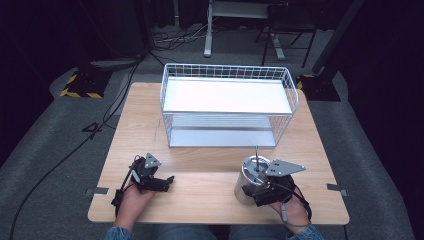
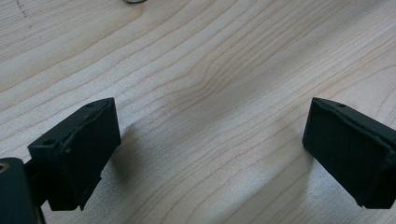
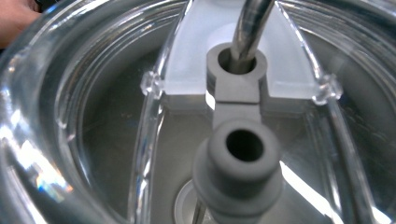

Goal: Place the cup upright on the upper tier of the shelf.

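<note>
Dark studio floor and trailing cables ring a pale wooden table [image 1: 210, 180], where a steel tumbler [image 1: 246, 184] with a clear lid [image 3: 93, 116] and a metal straw [image 1: 257, 157] stands upright at the lower right of the high view. Your right gripper [image 1: 265, 191] sits tight against its near side; whether those jaws are clamped on it or merely alongside cannot be told, and its camera looks straight down onto the lid and a grey stopper [image 3: 239, 163]. Your left gripper [image 1: 159, 181], at lower left, rests on bare wood with jaws spread wide and nothing between them. Beyond, at upper centre, stands a white wire basket [image 1: 227, 102].

Risks, as a judgement: a smooth round wall may slip in a partial hold, the tall cup could tip toward the table's near edge, and the projecting straw might snag the basket's wires if lifted that way.
</note>
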`<state>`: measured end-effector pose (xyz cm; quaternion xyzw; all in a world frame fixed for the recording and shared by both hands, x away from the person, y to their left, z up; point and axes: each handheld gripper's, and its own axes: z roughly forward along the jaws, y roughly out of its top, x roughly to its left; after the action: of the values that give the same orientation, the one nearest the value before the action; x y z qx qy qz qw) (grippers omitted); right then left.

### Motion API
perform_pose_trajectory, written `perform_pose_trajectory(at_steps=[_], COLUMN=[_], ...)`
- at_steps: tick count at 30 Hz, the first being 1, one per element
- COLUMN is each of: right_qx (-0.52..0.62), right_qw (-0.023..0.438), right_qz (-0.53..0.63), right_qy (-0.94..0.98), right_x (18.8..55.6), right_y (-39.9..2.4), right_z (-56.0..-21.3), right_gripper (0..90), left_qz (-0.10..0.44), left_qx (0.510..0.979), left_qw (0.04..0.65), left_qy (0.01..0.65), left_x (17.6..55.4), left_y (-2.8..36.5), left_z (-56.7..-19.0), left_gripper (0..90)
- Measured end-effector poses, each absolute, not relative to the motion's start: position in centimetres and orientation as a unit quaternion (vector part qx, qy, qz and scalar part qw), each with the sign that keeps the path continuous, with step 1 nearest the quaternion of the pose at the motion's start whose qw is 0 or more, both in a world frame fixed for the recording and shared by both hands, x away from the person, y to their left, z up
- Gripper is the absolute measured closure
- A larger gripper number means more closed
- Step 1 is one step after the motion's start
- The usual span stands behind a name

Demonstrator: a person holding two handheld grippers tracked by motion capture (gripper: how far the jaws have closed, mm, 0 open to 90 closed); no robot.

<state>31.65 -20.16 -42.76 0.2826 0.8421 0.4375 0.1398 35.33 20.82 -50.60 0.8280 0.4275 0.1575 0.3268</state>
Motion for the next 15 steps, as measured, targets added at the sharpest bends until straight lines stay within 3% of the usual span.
perform_pose_trajectory(at_steps=[15], right_qx=[0.285], right_qw=[0.15], right_qz=[0.445], right_qy=[0.835], right_x=[31.2], right_y=[-20.7], right_z=[-40.0], right_gripper=[3.7], left_qz=[0.157], left_qx=[0.828], left_qw=[0.327], left_qy=[0.427], left_x=[35.3], left_y=[20.8], left_z=[-50.6], left_gripper=[4.7])
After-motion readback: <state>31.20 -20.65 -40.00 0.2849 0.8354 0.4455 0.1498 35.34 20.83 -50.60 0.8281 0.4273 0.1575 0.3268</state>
